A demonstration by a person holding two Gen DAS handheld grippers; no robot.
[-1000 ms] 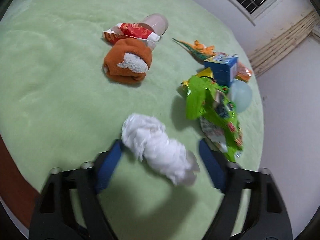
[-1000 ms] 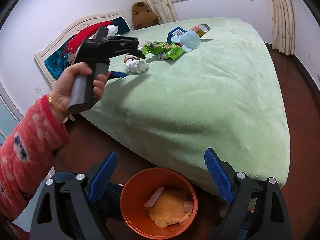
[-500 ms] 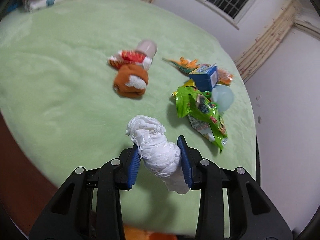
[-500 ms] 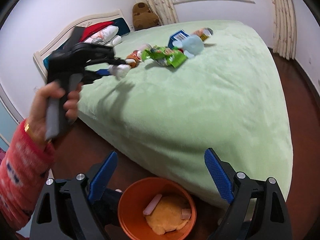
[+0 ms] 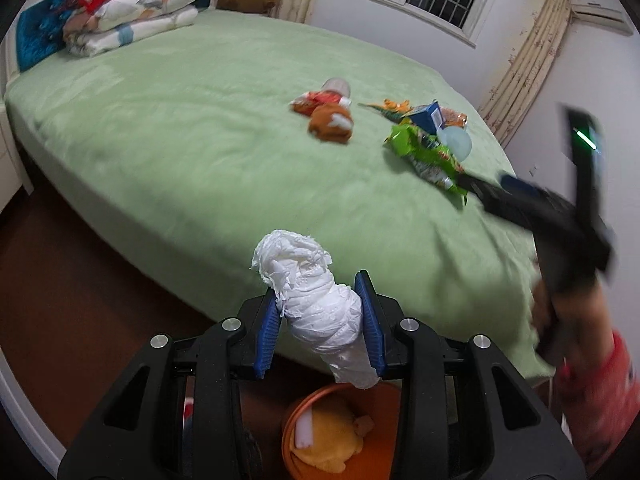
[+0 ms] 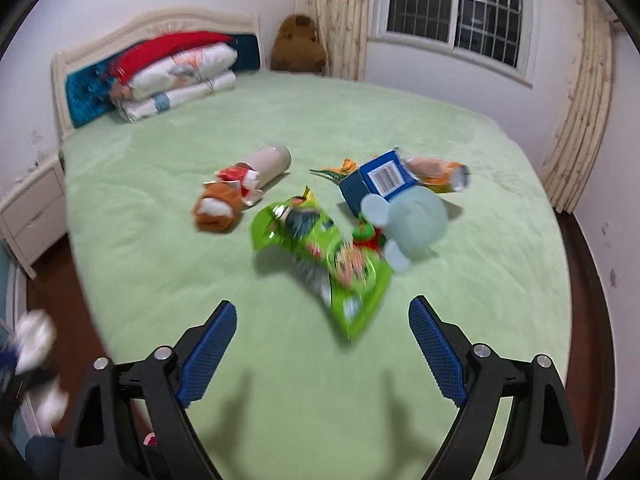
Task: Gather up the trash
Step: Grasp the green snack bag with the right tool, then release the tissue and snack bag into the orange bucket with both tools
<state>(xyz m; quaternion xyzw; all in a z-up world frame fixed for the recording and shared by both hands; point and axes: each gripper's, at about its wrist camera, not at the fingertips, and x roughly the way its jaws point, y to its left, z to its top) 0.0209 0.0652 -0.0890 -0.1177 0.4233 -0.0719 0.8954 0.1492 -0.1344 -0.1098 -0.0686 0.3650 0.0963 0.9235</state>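
My left gripper (image 5: 320,300) is shut on a crumpled white tissue wad (image 5: 316,300), held off the bed's edge above an orange bin (image 5: 340,436) on the floor. The bin holds yellow and pale scraps. My right gripper (image 6: 322,320) is open and empty, low over the green bed (image 6: 160,272), just short of a green snack bag (image 6: 324,260). Beyond it lie a blue carton (image 6: 380,180), a pale blue round toy (image 6: 416,220), an orange wrapper (image 6: 436,172), a brown plush (image 6: 218,208) and a grey cup (image 6: 272,160).
Folded bedding (image 6: 180,76) is stacked at the headboard. A white nightstand (image 6: 28,208) stands left of the bed. Dark wood floor (image 5: 80,280) surrounds the bed. In the left wrist view the right gripper (image 5: 532,208) reaches over the bed from the right.
My left gripper closed on the tissue wad, lifted it off the bed and carried it back over the bin. My right gripper swung from above the bin up over the bed toward the green bag.
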